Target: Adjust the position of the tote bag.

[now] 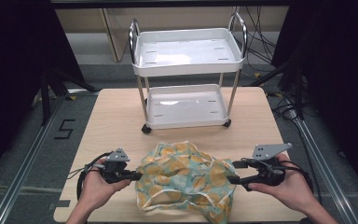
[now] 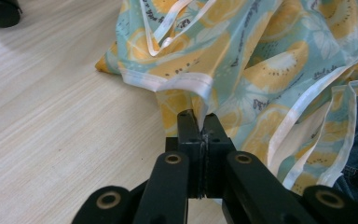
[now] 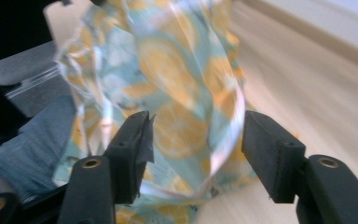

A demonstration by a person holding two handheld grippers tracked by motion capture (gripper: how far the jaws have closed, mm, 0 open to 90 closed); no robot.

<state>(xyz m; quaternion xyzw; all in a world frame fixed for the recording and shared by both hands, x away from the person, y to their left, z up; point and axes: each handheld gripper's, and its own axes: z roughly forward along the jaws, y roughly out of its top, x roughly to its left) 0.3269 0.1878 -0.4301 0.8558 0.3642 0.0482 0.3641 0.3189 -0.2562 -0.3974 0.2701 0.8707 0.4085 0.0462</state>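
- Left gripper (image 1: 137, 176), lower left, is clamped on the fruit-print cloth's (image 1: 184, 179) hem.
- Right gripper (image 1: 233, 171), lower right, stands apart, cloth between its jaws.

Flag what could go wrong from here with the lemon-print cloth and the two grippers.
1. The right gripper stands open with the cloth loose between its jaws, so that side may sag or slip out.
2. The left gripper pinches only a thin white-hemmed edge; a pull could tug it free.
3. The cloth's near part overhangs the table edge and might slide off.
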